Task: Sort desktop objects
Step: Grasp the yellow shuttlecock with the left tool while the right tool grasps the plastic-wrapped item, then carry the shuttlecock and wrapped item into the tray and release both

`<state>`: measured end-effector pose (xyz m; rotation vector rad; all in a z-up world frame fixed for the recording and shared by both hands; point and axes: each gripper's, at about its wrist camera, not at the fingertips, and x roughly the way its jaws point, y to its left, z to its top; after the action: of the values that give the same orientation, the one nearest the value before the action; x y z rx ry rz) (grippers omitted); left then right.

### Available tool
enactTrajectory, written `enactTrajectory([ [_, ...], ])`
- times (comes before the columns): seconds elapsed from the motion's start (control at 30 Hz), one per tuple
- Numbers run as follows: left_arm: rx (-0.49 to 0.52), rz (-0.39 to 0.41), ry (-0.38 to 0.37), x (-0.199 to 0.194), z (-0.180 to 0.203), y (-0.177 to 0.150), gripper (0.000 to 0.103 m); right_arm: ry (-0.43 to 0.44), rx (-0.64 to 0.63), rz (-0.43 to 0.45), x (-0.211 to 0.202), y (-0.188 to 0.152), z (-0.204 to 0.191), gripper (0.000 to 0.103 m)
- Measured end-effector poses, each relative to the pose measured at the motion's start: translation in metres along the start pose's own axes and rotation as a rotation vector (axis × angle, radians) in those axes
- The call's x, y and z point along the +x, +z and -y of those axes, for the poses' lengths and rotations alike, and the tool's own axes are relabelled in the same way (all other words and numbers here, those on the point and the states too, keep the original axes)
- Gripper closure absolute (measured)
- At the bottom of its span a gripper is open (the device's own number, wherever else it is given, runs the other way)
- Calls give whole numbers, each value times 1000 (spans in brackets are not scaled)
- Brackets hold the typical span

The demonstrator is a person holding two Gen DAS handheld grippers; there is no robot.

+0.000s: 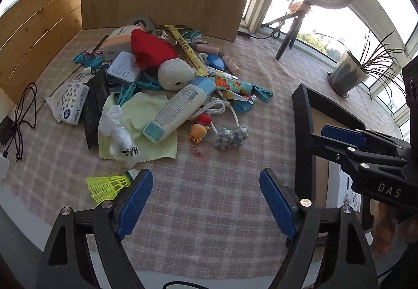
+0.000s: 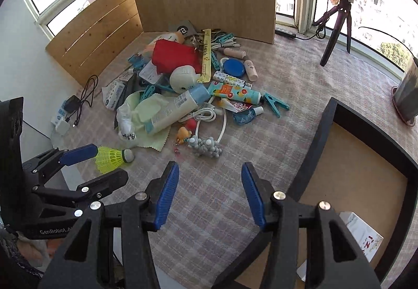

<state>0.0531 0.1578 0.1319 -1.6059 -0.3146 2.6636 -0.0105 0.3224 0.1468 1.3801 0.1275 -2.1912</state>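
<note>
Clutter pile [image 1: 167,85] sits beyond both wide-open, empty grippers — left gripper [image 1: 206,206], right gripper [image 2: 210,193] — black tray [image 2: 337,116] rightward.

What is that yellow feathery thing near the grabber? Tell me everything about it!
It is a shuttlecock: a neon-yellow plastic mesh skirt with a rounded whitish cork tip. It lies on its side on the checked tablecloth, apart from the big pile, tip pointing toward the pale green cloth. The open left gripper sits right beside its skirt; whether they touch is unclear.

Black tray [image 2: 324,137] cut off at right edge, keys [image 2: 194,39] mostly under red cloth [image 2: 175,56], pkg text unreadable
</note>
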Motion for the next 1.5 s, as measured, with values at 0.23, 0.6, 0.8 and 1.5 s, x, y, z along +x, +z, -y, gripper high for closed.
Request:
enactTrajectory([
  [0.23,-139,-25,105,2,-81,-24,21,78,-109,-71,56,27,-67,53],
  [0.6,-211,-89,112,25,-121,-42,41,140,-176,-198,130,55,-129,54],
  [0.8,-214,-119,87,41,-122,-39,52,136,-181,-254,159,64,-141,53],
  [1.5,-249,-145,-23,57,-112,-32,91,158,-150,-283,171,62,-138,75],
])
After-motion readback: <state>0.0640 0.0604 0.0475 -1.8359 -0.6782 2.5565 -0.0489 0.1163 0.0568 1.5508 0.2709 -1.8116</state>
